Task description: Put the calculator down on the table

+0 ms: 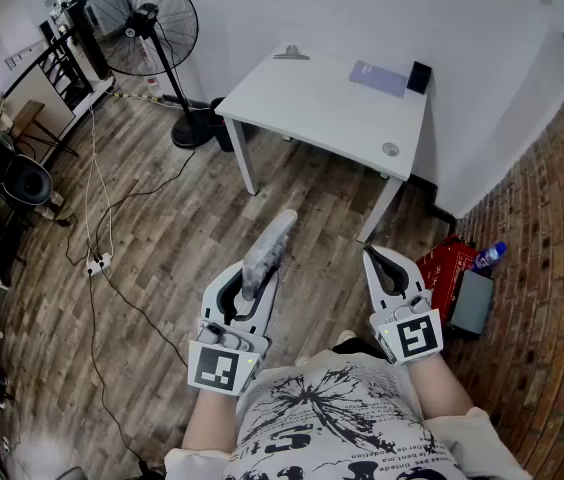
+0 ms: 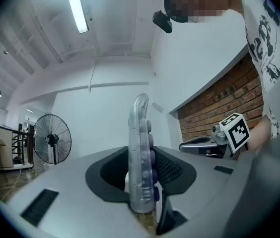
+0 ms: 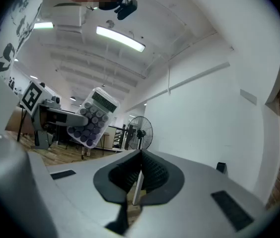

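Note:
A clear calculator (image 1: pixel 269 248) with purple keys stands on edge between the jaws of my left gripper (image 1: pixel 254 282), which is shut on its lower end. It is held in the air above the wooden floor, well short of the white table (image 1: pixel 302 103). In the left gripper view the calculator (image 2: pixel 141 152) rises upright out of the jaws, keys facing right. My right gripper (image 1: pixel 373 258) hangs beside it, shut with nothing in it. In the right gripper view the jaws (image 3: pixel 139 175) meet, and the calculator (image 3: pixel 94 117) shows to the left.
On the table lie a purple notebook (image 1: pixel 377 76), a black object (image 1: pixel 419 76) and a clip (image 1: pixel 290 54). A standing fan (image 1: pixel 148 20) is at its left. Cables and a power strip (image 1: pixel 97 263) cross the floor. A red item (image 1: pixel 444 266), a blue bottle (image 1: pixel 490 256) and a grey box (image 1: pixel 472 303) sit by the brick wall.

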Action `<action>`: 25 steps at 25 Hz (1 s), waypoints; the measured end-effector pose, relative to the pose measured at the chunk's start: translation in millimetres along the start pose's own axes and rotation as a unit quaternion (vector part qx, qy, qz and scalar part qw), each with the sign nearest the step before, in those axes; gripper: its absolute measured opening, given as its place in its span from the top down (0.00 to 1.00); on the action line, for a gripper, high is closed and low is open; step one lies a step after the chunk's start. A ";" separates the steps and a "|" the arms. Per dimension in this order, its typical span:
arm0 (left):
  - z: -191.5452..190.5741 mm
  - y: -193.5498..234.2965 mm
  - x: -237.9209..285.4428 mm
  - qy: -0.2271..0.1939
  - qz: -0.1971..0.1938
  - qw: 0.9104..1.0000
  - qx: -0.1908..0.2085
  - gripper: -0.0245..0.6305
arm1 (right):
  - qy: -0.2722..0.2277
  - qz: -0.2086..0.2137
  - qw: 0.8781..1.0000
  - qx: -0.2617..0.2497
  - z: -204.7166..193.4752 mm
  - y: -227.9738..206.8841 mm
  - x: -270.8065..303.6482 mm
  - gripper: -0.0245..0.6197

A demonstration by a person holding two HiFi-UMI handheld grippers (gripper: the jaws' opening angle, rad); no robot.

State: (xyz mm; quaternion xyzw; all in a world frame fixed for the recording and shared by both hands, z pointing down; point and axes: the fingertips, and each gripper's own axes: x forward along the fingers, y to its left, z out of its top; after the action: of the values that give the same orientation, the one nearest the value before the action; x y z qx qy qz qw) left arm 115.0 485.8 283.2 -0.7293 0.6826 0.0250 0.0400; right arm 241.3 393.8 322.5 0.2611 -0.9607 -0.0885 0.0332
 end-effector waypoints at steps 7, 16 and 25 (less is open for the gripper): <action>-4.4 8.1 -6.5 0.004 0.005 1.000 -0.007 0.74 | 0.002 -0.004 1.000 -0.007 -4.2 4.0 1.9 0.94; -23.2 21.4 -14.1 0.027 0.004 1.000 -0.006 0.74 | 0.006 -0.007 1.000 0.020 -13.1 10.0 14.6 0.94; -42.9 67.8 31.6 0.042 0.021 0.999 -0.005 0.74 | 0.014 0.010 1.000 0.019 -27.0 -18.9 84.0 0.94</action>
State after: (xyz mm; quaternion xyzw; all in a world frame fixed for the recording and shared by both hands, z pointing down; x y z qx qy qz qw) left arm 48.7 446.0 321.4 -0.7154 0.6987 -0.0013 0.0076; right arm 181.3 331.0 346.9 0.2529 -0.9643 -0.0666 0.0425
